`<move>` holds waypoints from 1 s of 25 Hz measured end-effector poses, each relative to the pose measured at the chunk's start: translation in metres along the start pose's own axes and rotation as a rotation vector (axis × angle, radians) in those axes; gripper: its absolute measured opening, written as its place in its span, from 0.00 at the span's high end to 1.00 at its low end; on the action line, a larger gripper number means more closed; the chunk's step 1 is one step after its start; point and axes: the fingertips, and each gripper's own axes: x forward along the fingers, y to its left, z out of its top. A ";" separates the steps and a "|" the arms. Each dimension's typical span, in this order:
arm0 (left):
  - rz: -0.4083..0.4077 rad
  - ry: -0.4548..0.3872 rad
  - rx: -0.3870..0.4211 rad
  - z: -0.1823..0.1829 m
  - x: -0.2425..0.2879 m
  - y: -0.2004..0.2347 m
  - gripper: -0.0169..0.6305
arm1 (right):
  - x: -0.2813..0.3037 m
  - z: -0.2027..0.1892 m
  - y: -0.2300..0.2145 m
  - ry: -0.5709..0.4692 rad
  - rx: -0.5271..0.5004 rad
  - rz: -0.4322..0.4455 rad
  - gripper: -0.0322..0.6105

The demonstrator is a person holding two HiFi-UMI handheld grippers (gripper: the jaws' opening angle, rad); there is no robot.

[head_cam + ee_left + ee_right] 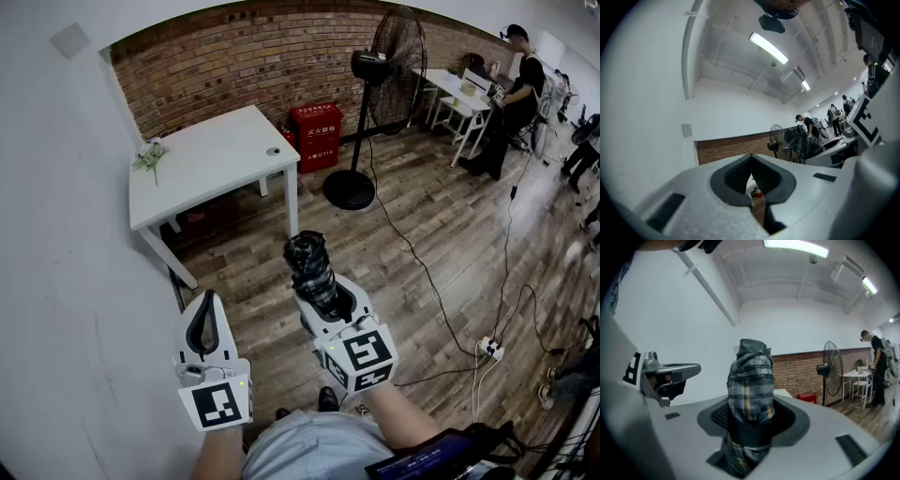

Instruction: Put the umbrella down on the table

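A folded plaid umbrella (312, 264) stands upright between the jaws of my right gripper (330, 298), which is shut on it. In the right gripper view the umbrella (750, 394) fills the middle, its dark strap pressed by the pads. My left gripper (205, 330) is held beside it, lower left, jaws closed together with nothing between them (751, 180). The white table (211, 155) stands ahead by the brick wall, well beyond both grippers.
A small plant sprig (150, 156) and a small round object (273, 151) lie on the table. A standing fan (380, 80) and red box (316, 134) are to its right. Cables (422, 272) cross the wooden floor. A person (511, 98) stands at another table, far right.
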 end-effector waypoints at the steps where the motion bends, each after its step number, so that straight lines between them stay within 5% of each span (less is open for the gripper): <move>1: -0.001 -0.004 0.001 0.001 0.004 -0.002 0.96 | 0.002 0.000 -0.004 -0.001 -0.001 -0.001 0.64; 17: -0.006 0.050 0.046 -0.004 0.049 -0.070 0.96 | -0.003 -0.012 -0.090 0.012 0.037 -0.009 0.63; 25: 0.007 0.108 0.031 -0.029 0.084 -0.054 0.96 | 0.035 -0.024 -0.105 0.060 0.049 0.005 0.63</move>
